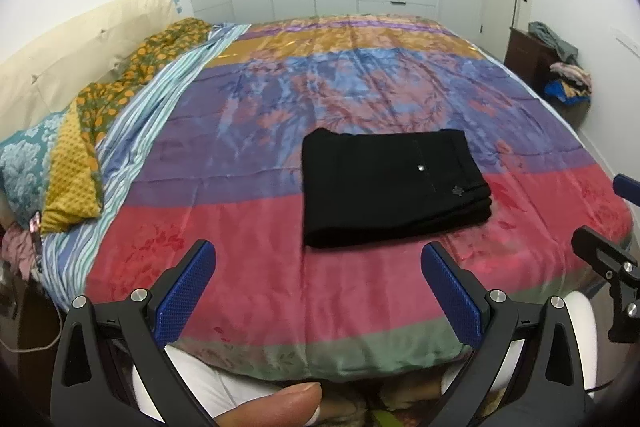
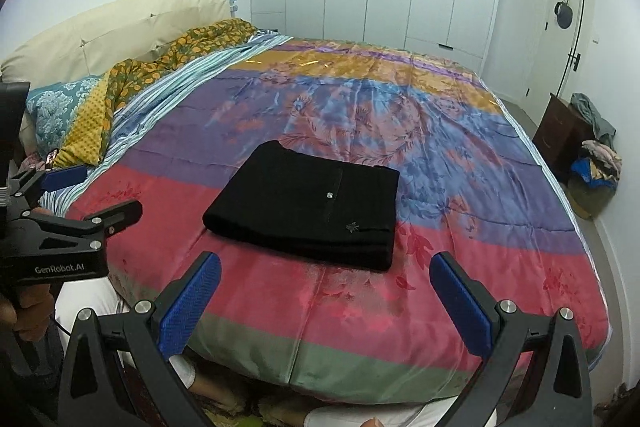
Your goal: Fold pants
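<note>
Two claws: left gripper (image 1: 318, 289) and right gripper (image 2: 326, 297), both released, jaws wide, nothing held.
Pants: black folded fabric rectangle (image 2: 308, 213), ahead of both claws, apart.
Surface: multicoloured satin bedspread (image 2: 460, 155).

The black pants (image 1: 394, 187) lay folded into a flat, stacked rectangle on my bedspread (image 1: 280, 283), in its red and purple bands near the foot edge. A small silver button (image 1: 420, 169) and a tiny dark emblem (image 1: 457, 191) faced up on top.
</note>
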`<state>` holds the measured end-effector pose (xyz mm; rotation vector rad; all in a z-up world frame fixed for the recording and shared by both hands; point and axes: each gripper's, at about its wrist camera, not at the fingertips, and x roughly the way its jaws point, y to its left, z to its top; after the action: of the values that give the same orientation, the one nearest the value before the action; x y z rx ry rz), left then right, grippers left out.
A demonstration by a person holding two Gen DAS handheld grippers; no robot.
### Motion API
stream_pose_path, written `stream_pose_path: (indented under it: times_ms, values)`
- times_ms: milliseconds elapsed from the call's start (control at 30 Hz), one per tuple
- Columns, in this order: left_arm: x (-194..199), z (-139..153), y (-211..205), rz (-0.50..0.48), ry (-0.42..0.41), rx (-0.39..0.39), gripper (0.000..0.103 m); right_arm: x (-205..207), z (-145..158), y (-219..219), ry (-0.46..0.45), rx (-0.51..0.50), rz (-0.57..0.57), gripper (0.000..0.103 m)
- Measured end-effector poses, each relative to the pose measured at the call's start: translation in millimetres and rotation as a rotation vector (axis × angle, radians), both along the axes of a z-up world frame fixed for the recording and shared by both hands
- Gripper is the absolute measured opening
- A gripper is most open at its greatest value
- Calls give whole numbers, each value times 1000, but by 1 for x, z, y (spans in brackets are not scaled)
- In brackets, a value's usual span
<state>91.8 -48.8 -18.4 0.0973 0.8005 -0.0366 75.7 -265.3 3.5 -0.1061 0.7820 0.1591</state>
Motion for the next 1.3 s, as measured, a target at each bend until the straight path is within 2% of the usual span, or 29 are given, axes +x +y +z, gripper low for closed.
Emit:
stream_pose_path:
  times_ms: [333, 533, 867, 1300]
  values:
    - [-1, -4, -3, 4, 24, 17, 103, 3, 1, -14, 13, 24, -60, 103]
    - [0, -4, -7, 14, 24, 38, 102, 3, -10, -16, 45, 7, -59, 103]
    - [1, -3, -10, -15, 40, -7, 102, 1, -8, -25, 42, 10, -91, 103]
    - [1, -4, -13, -38, 62, -26, 102, -2, -8, -25, 47, 3, -100, 103]
